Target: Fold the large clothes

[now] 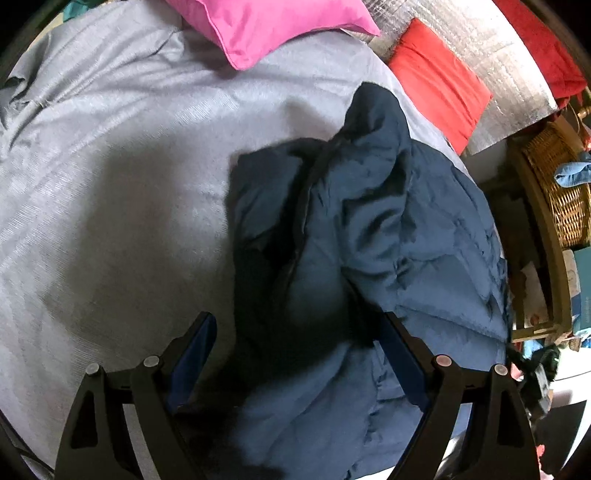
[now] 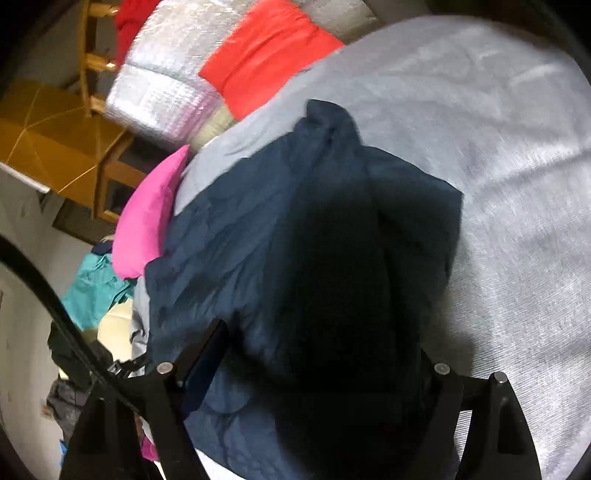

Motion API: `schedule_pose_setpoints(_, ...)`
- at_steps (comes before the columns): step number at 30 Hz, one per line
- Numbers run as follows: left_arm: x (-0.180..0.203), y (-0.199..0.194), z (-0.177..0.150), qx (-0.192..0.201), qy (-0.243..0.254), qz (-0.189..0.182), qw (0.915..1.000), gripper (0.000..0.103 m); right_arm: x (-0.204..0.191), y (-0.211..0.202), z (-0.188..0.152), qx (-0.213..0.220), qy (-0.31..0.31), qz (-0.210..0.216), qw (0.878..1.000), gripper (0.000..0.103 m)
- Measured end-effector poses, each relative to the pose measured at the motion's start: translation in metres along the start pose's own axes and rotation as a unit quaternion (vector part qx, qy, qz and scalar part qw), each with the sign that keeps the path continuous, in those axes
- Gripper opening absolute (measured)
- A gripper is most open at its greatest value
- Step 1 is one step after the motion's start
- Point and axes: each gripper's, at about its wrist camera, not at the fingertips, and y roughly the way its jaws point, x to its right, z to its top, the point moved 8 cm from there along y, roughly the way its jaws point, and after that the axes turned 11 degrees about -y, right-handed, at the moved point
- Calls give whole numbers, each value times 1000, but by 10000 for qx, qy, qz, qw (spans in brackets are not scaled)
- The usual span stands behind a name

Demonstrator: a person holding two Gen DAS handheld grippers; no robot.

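— Navy puffer jacket [image 1: 369, 229], that is what we have under us: dark blue, quilted, bunched into soft ridges on the grey bedspread [image 1: 110, 177]. How does it lie from our left claw [image 1: 299, 325]?

— Straight ahead of the left claw and spreading off to its right side. We see a dark seam or zipper line running away from the fingertips, and one rumpled fold rising to a peak at the far end. Our left fingers [image 1: 199, 343] stand wide apart with jacket cloth below the gap; nothing is pinched.

— And our right claw [image 2: 317, 339]?

— Spread wide as well. The jacket [image 2: 258, 240] fills the space ahead of it and between its fingers, with a deep shadow over the middle, so we cannot tell whether the tips touch the cloth. The view is a little blurred.

— What else do we see around it?

— Beyond the left claw, far ahead, a pink pillow [image 1: 266, 26], and ahead to its right a red cushion [image 1: 439, 81] against a silvery quilted bundle [image 1: 509, 70]. Farther right stands a wicker basket [image 1: 561, 192].

— From the right claw?

— Bare bedspread lies to its right; the pink pillow [image 2: 147, 229] sits to its left, just beside the jacket's edge, with a teal garment [image 2: 96, 288] beyond it.
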Motion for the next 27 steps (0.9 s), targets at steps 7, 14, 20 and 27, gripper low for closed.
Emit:
schedule_pose_setpoints(7,0,17,-7,-375,-375,-520,9972,89,17,12,1,-54,293,207,9993,85)
schedule_pose_setpoints(14,-1,14,-3,-366,-393,-697,9961,88,26,2,-1,-316,227,426,9983,77)
schedule_pose_setpoints(20,5,21,-2,-350,-304,-761,9960,88,15,9,-7,-270,203,774,9964,78)
schedule_pose_setpoints(27,10,27,-3,-283,-350,-770,9960,88,11,18,-8,-160,140,879,9959,79)
